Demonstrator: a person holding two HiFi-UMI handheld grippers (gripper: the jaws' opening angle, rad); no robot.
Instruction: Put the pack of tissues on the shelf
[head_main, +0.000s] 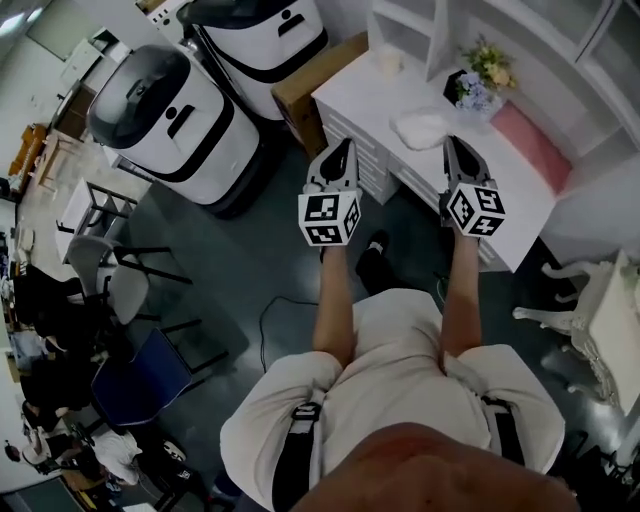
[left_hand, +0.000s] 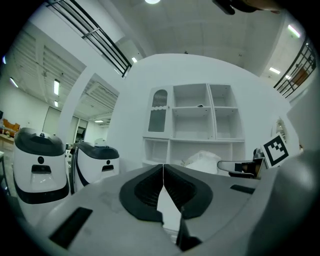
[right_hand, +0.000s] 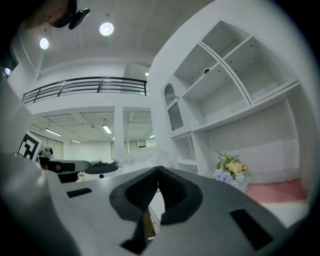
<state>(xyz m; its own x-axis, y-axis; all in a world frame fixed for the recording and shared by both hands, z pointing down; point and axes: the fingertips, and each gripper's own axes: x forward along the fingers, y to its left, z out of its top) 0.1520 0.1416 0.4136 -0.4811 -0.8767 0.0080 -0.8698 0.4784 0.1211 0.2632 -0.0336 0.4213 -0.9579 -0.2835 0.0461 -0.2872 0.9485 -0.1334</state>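
Observation:
The pack of tissues (head_main: 422, 127) is a pale plastic-wrapped bundle lying on the white desk (head_main: 520, 210). It lies between and just beyond my two grippers. In the left gripper view the pack (left_hand: 204, 160) sits low in front of the white shelf unit (left_hand: 192, 117). In the right gripper view the pack (right_hand: 142, 157) is just past the jaw tips. My left gripper (head_main: 347, 148) hangs over the desk's left edge, shut and empty. My right gripper (head_main: 452, 143) hovers beside the pack, also shut on nothing. The shelf unit's compartments (right_hand: 235, 80) rise to the right.
A bunch of flowers (head_main: 482, 72) and a pink mat (head_main: 532, 142) sit on the desk behind the pack. Two white robots (head_main: 170, 125) and a cardboard box (head_main: 305, 90) stand to the left. Chairs (head_main: 130, 285) crowd the left floor; a white chair (head_main: 590, 310) stands at right.

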